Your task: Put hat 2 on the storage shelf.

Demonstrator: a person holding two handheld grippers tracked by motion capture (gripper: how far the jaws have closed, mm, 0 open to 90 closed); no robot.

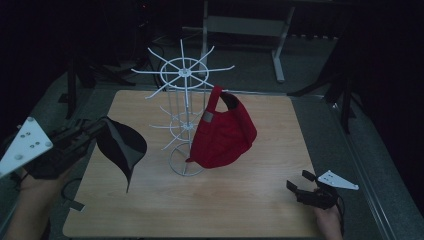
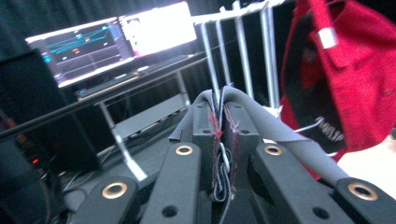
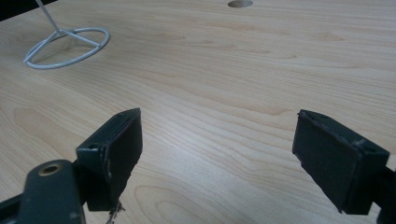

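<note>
A white wire rack (image 1: 182,100) with radiating arms stands on the wooden table (image 1: 250,200). A red cap (image 1: 222,132) hangs from one of its arms, on the right side. My left gripper (image 1: 100,127) is raised at the table's left edge and is shut on a black and grey cap (image 1: 122,147), which dangles from its jaws. In the left gripper view the jaws pinch the grey fabric (image 2: 243,105), with the red cap (image 2: 364,79) and the rack's rods (image 2: 243,51) beyond. My right gripper (image 1: 301,181) rests low at the front right, open; its view shows bare table between the pads (image 3: 119,149).
The rack's round wire base (image 3: 67,46) sits on the table ahead and left of my right gripper. A monitor (image 2: 112,39) glows on a desk beyond the table. Dark stands and a metal frame (image 1: 280,50) surround the far side.
</note>
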